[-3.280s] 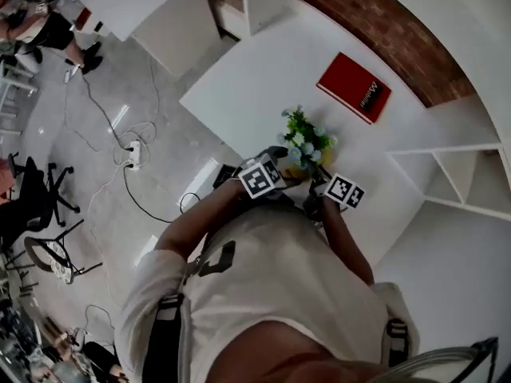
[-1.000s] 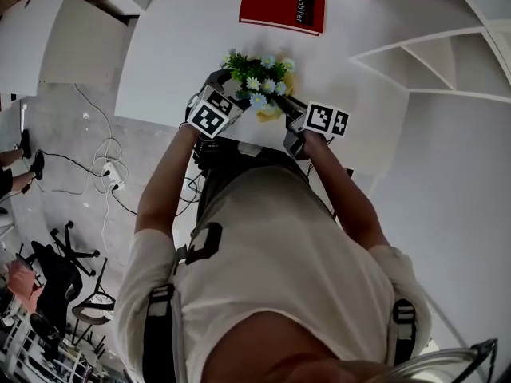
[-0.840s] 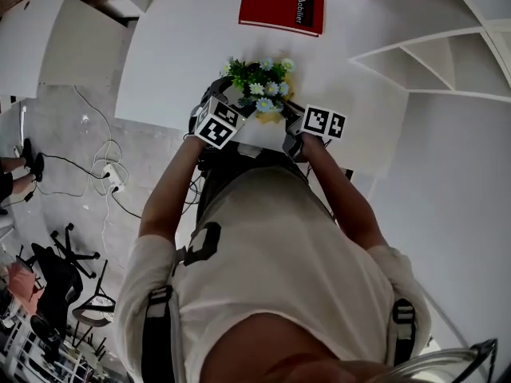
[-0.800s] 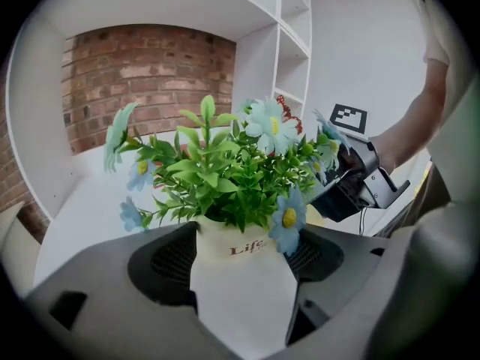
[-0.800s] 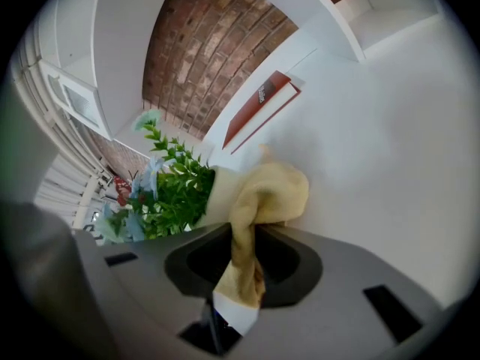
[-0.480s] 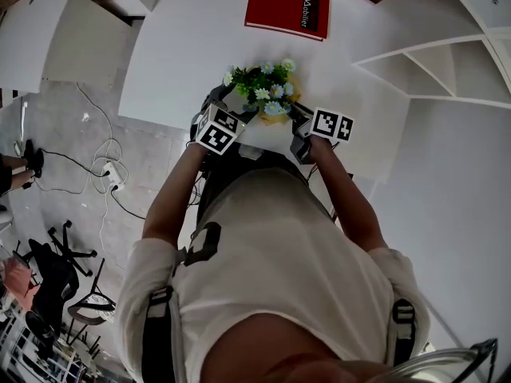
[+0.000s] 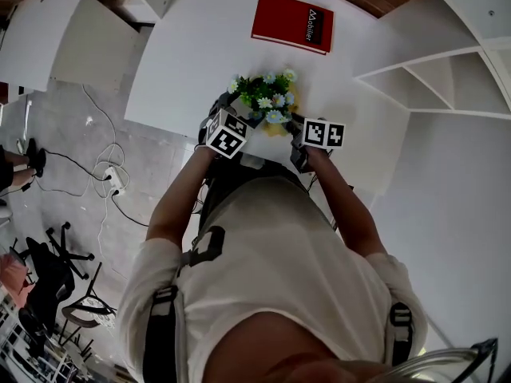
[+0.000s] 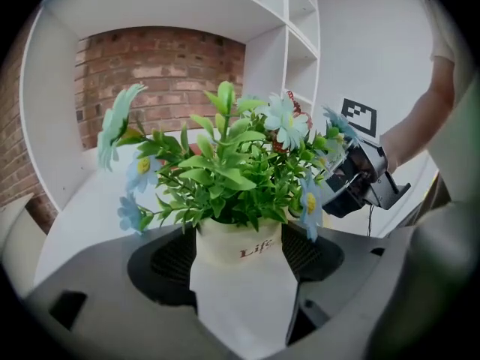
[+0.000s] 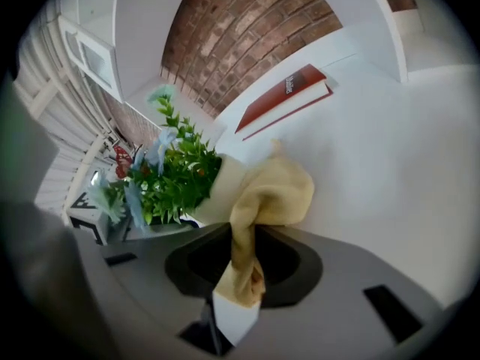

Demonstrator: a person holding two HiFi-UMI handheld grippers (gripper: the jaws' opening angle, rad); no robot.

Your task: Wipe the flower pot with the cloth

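Note:
A cream flower pot (image 8: pixel 238 247) printed "Life" holds green leaves and pale blue flowers (image 7: pixel 267 98). My left gripper (image 8: pixel 238 255) is shut on the pot, one dark pad on each side of it. In the right gripper view my right gripper (image 9: pixel 241 257) is shut on a yellow cloth (image 9: pixel 271 192), whose bunched end lies against the pot's side (image 9: pixel 223 188). In the head view both marker cubes flank the plant, the left one (image 7: pixel 226 132) and the right one (image 7: pixel 323 133). The pot's base is hidden by the jaws.
The pot stands near the front edge of a white table (image 7: pixel 192 46). A red book (image 7: pixel 293 22) lies at the back of the table. White shelves (image 7: pixel 447 70) stand to the right, with a brick wall (image 9: pixel 247 28) behind. Cables lie on the floor (image 7: pixel 96 174) at the left.
The right gripper's cube has rolled and sunk a little beside the plant, with the cloth still at the pot. The left gripper has tilted slightly and keeps its grip.

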